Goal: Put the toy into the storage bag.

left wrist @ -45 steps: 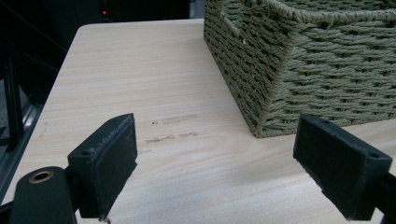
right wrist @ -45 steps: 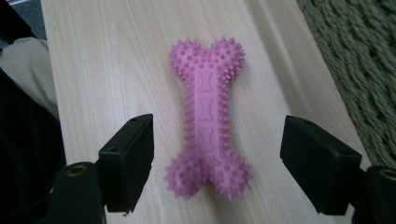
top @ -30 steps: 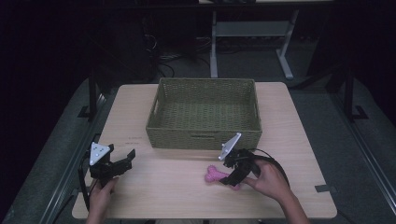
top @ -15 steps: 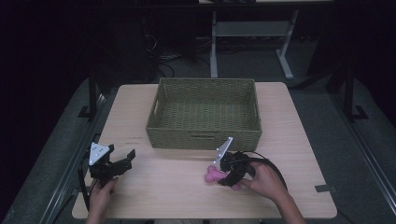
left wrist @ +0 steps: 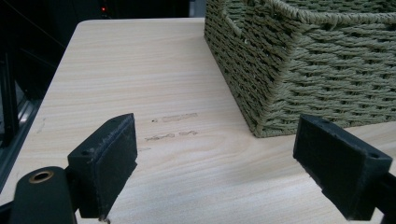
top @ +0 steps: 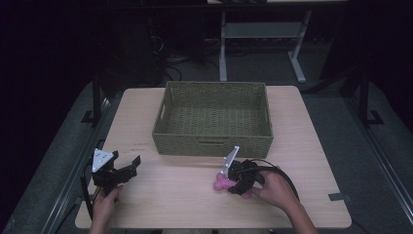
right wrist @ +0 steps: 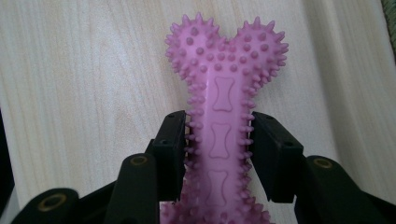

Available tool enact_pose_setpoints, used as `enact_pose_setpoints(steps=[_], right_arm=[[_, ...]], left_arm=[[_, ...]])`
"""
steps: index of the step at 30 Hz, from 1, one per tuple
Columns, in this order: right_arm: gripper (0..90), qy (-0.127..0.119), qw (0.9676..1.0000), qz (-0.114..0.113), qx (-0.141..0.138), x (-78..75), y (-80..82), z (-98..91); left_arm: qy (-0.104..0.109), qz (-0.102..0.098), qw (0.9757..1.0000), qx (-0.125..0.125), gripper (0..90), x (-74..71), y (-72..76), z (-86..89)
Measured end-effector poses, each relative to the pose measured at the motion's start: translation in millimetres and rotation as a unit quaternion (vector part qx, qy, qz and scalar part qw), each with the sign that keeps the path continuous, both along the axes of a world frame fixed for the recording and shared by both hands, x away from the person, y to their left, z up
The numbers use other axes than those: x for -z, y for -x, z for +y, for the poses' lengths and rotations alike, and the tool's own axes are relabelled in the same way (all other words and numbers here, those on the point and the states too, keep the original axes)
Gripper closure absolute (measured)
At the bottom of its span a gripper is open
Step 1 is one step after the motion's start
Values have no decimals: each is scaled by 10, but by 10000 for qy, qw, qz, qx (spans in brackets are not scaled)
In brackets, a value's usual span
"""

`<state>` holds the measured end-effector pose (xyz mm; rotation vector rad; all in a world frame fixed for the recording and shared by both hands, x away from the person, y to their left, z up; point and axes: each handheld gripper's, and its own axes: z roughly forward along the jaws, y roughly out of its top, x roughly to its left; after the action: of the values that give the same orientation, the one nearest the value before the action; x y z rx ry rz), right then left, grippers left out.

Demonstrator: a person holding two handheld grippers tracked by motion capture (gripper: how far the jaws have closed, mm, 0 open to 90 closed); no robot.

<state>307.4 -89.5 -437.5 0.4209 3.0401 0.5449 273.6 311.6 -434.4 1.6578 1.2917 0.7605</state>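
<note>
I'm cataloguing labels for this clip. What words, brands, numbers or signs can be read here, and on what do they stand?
No readable text anywhere.
Faint dark marks on the table near the basket: too smudged to read.
A label-like patch on the basket's front wall in the high view: too small to read.
The pink bone toy between the right gripper's pads bears raised bone shapes, no letters.

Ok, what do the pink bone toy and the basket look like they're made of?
Pink bone toy: looks like soft rubber or flexible plastic, matte, with moulded nubs all over and little bone outlines embossed along the shaft; how soft it is I cannot tell.
Basket: woven olive-green cord, perhaps paper rope or seagrass, with twisted strands showing in the left gripper view, dull and unglazed.
</note>
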Motion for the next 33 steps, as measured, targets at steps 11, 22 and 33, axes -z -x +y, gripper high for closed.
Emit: enact_pose_setpoints(steps=[11,22,33], right_arm=[[580,-70,9998,194,51,-54,-38,-48],[580,-429,9987,284,-64,-390,-159,-144],[580,-745,9969,231,-132,-717,-302,-205]], left_arm=[[7,1,10000,3,129,2,1,1],[2,-8,10000,-2,130,1,4,8],[25,-19,10000,-39,130,-3,19,30]])
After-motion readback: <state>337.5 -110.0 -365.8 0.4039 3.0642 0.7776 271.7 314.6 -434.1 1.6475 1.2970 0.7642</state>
